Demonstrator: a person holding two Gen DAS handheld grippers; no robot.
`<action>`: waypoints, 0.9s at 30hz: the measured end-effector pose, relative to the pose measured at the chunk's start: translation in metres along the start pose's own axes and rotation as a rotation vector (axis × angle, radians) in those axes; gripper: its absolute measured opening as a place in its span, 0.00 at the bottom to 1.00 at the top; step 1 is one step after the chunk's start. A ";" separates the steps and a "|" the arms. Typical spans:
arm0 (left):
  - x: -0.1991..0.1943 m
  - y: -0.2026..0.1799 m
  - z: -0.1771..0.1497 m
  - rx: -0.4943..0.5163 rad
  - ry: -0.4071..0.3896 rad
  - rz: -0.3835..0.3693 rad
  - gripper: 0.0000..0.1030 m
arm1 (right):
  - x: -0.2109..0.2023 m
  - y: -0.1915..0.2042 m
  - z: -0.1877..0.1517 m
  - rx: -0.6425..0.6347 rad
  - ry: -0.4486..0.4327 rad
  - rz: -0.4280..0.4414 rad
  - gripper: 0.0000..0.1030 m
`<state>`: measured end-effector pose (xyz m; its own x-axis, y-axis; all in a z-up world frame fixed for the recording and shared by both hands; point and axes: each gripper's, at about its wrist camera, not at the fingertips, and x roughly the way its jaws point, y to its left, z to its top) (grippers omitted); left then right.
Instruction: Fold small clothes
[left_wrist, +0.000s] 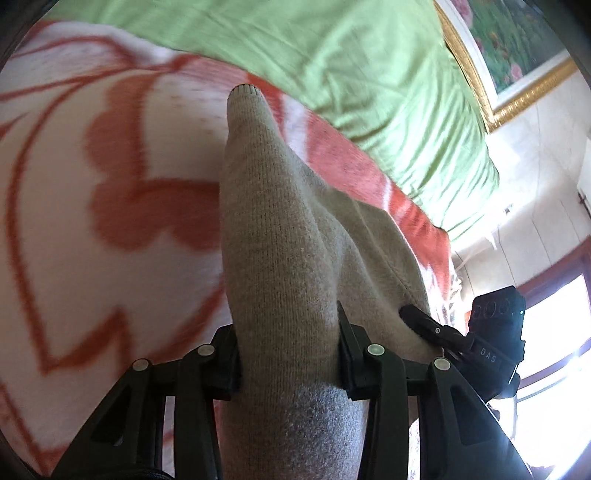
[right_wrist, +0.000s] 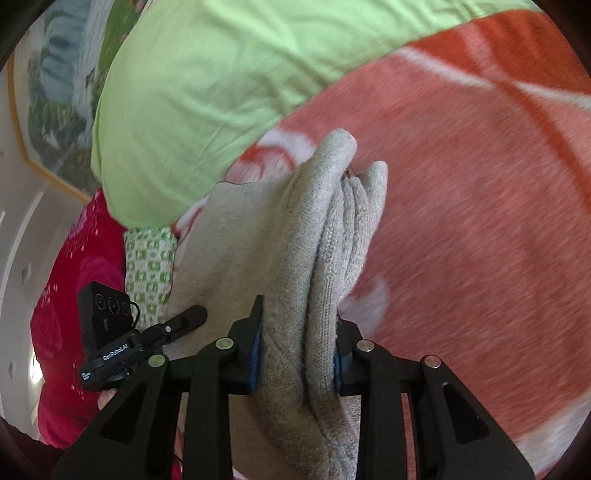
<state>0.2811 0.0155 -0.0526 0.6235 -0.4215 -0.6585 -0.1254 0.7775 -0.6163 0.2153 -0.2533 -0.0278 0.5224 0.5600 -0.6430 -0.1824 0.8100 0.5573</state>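
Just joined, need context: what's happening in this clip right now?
A person is folding small clothes on a bed, one hand-held gripper in each hand. The left hand-held gripper is shut on a grey knitted garment, and the right hand-held gripper is shut on a bunched part of the same grey knit. The cloth hangs above an orange-and-white blanket, with a green pillow behind. No fold is laid down yet.
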 end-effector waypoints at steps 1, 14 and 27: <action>-0.005 0.006 -0.003 -0.008 -0.005 0.006 0.39 | 0.006 0.005 -0.003 -0.006 0.008 0.004 0.29; -0.006 0.061 -0.034 -0.073 0.023 0.072 0.43 | 0.049 -0.003 -0.031 0.021 0.112 -0.026 0.29; -0.019 0.067 -0.044 -0.086 0.018 0.146 0.61 | 0.049 -0.009 -0.034 0.026 0.109 -0.092 0.41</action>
<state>0.2265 0.0549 -0.1002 0.5797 -0.3158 -0.7511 -0.2798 0.7887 -0.5475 0.2141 -0.2272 -0.0818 0.4421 0.5005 -0.7443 -0.1159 0.8547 0.5059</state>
